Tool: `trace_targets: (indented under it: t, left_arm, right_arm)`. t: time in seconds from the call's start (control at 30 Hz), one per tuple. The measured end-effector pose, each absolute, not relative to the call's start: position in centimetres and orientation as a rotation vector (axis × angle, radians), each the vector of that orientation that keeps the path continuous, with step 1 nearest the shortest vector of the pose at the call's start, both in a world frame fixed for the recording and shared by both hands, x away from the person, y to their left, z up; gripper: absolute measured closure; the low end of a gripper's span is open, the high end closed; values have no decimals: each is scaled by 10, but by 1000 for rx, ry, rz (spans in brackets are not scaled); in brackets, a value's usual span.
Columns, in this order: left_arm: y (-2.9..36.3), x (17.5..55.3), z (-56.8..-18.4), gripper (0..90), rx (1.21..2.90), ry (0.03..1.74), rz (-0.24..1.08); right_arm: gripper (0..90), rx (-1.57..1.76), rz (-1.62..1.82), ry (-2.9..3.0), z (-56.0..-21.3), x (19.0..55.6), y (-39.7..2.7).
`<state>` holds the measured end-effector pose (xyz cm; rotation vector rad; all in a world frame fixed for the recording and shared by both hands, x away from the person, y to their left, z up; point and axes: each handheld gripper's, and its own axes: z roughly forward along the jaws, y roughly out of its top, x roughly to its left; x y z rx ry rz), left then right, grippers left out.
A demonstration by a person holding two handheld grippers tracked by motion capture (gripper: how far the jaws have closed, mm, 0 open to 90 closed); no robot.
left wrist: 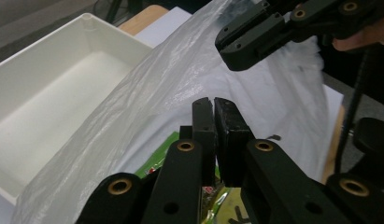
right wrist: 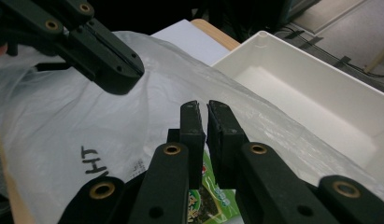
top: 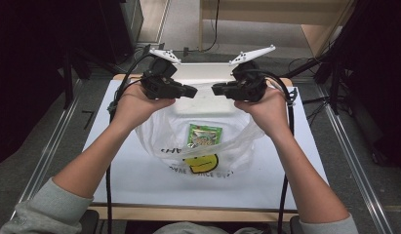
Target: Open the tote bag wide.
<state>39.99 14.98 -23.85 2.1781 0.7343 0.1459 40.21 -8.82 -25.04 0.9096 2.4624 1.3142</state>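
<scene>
I hold the bag's top in both grippers; the snack is already inside.

Closest to me, the thin, see-through plastic bag (top: 198, 141) lies crinkly and soft on the flat white counter (top: 139, 185), with a yellow smiley face printed on it. A shiny green snack packet (top: 204, 135) sits in the bag, so that part looks done. My left gripper (top: 192, 91) and right gripper (top: 216, 89) are both squeezed shut on the bag's top edge and lift it up. I think closing or moving the bag is what is left. Farther back stands a hard white box (left wrist: 49, 93), empty, with smooth straight walls.
</scene>
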Motion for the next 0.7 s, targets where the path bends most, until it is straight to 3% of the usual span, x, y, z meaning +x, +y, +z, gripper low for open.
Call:
trace_targets:
  t: [0.43, 0.7]
  left_arm:
    - [166, 420, -286, 870, 2176, 843, 175]
    - [170, 424, -302, 868, 2168, 867, 204]
  right_arm:
    - [858, 1040, 1284, 2459, -302, 422, -81]
    - [859, 1076, 1255, 2445, -316, 423, -90]
